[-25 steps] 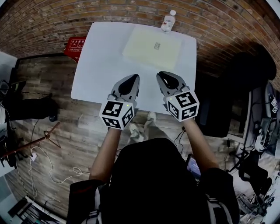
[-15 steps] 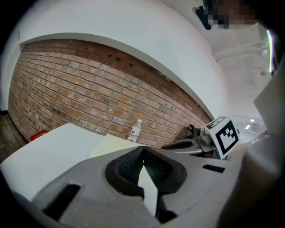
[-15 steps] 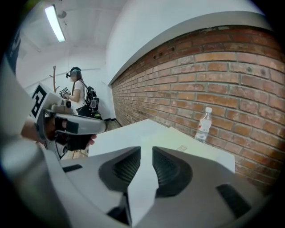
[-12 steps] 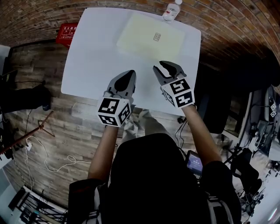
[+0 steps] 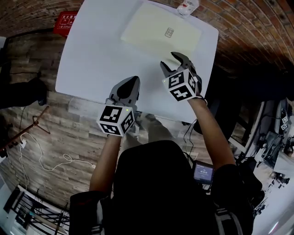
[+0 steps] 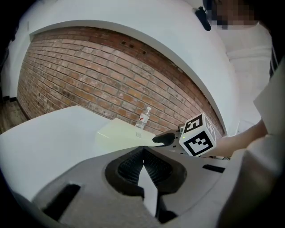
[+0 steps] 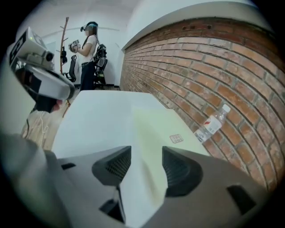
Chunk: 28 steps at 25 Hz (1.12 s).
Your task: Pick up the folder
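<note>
the pale yellow folder [image 5: 161, 31] lies flat on the white surface [image 5: 92, 59] beside the water bottle [image 5: 188, 5], not yet lifted. the right gripper [image 5: 173, 62], near the folder's front edge, has just been opening its jaws, with nothing between them. the left gripper [image 5: 132, 81] is closed and empty.

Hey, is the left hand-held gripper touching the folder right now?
Apart. The head view shows bare white table between the left hand-held gripper and the folder.

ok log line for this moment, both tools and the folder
left tool: shut, empty | right tool: jaws just been opening, nothing between them, pointed at folder edge | folder: flat on table, not yet gripped
</note>
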{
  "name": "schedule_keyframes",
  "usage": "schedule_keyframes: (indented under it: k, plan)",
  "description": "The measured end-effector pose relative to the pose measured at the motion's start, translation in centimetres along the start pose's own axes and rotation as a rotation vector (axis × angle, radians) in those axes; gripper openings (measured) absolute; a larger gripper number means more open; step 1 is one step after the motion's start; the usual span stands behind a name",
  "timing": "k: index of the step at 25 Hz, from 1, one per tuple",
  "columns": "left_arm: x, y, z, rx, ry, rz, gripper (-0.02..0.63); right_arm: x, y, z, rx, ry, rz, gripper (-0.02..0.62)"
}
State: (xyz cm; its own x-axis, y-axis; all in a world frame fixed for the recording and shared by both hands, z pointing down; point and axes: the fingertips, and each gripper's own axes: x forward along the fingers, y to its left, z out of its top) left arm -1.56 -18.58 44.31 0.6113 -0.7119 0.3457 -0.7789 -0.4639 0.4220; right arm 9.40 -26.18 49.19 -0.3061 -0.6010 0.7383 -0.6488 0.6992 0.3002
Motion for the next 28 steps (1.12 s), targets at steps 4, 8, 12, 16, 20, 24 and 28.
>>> schedule_keyframes:
  k: [4,8,12,16,20,24,28]
  plan:
    - [0.0,0.6,-2.1,-0.041,0.021,0.015,0.013,1.4,-0.2,-1.0,-0.089,0.035,-0.027,0.216]
    - [0.1,0.9,-3.3,-0.067,0.029,0.024,0.014,2.8,0.4,-2.0,-0.126,0.063,-0.014,0.222]
    - [0.3,0.5,-3.7,-0.083,0.025,0.011,0.014,3.6,0.2,-2.8,-0.160,0.083,-0.034,0.224]
    - [0.4,0.0,-4.5,-0.084,0.036,-0.001,0.013,4.2,0.1,-3.0,-0.173,0.087,-0.031,0.225]
    - [0.3,0.0,-5.1,-0.096,0.041,0.003,0.014,4.7,-0.1,-3.1,-0.183,0.091,-0.033,0.227]
    - [0.2,0.1,-5.0,-0.103,0.029,-0.005,0.014,5.1,-0.4,-3.4,-0.213,0.098,-0.059,0.227]
    - [0.3,0.4,-4.8,-0.087,0.027,0.002,0.014,5.1,-0.4,-3.4,-0.243,0.098,-0.081,0.225]
